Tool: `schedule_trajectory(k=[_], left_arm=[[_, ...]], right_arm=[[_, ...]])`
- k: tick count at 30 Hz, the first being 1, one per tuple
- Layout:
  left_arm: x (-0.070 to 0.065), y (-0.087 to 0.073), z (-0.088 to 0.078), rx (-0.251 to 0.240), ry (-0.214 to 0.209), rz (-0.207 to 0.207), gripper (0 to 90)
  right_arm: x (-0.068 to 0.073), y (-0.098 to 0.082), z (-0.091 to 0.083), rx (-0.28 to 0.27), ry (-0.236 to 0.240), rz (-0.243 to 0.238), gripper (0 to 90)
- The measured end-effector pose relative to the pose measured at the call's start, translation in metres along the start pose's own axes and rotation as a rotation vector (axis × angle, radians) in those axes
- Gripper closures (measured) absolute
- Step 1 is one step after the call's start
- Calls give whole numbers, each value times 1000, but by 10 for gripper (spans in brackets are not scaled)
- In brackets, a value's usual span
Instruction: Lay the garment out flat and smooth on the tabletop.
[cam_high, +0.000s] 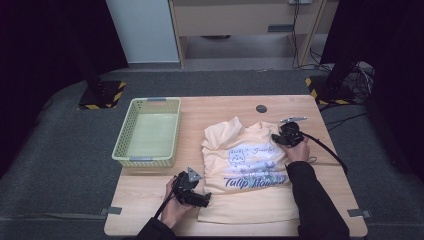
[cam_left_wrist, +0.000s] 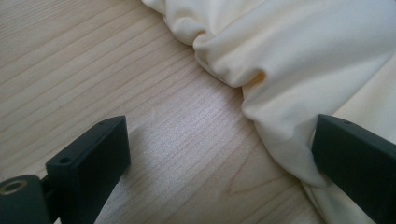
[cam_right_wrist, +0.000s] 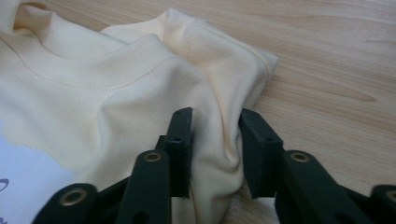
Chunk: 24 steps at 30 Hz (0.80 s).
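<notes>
A cream T-shirt (cam_high: 250, 165) with a blue "Tulip flower" print lies partly folded on the wooden table (cam_high: 145, 192). My left gripper (cam_high: 204, 200) is at the shirt's lower left corner. In the left gripper view it (cam_left_wrist: 219, 135) stands open, low over the wood, its right jaw against the rumpled edge of the shirt (cam_left_wrist: 303, 56). My right gripper (cam_high: 276, 138) rests on the shirt's right shoulder, beside the collar. In the right gripper view its jaws (cam_right_wrist: 215, 121) pinch a raised fold of the cream fabric (cam_right_wrist: 93, 84).
A pale green plastic basket (cam_high: 122, 135) stands at the table's left, with nothing in it. A small black round cap (cam_high: 261, 108) is set into the table behind the shirt. Cables trail off the right edge, and dark stands flank the table.
</notes>
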<state>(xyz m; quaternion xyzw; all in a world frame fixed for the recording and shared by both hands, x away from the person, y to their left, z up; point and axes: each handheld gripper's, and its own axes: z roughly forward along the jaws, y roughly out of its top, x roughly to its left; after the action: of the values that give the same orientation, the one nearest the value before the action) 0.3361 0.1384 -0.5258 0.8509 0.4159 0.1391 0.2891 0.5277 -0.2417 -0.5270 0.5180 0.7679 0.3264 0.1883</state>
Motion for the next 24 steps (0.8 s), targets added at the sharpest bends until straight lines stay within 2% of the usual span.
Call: schedule_trajectory(k=[3, 5, 10, 16, 21, 24], left_arm=[[0, 0, 0, 0, 0, 0, 37], [0, 0, 0, 0, 1, 0, 37], [0, 0, 0, 0, 0, 1, 35], [0, 0, 0, -1, 1, -1, 34], [0, 0, 1, -1, 2, -2, 34], [0, 0, 1, -1, 2, -1, 33]], right_arm=[[1, 0, 0, 2, 8, 19, 769], [1, 0, -1, 2, 5, 27, 802], [1, 1, -7, -34, 7, 30, 820], [-3, 9, -27, -110, 49, 53, 822], [2, 17, -42, -151, 84, 28, 822], [11, 22, -51, -171, 105, -2, 822]])
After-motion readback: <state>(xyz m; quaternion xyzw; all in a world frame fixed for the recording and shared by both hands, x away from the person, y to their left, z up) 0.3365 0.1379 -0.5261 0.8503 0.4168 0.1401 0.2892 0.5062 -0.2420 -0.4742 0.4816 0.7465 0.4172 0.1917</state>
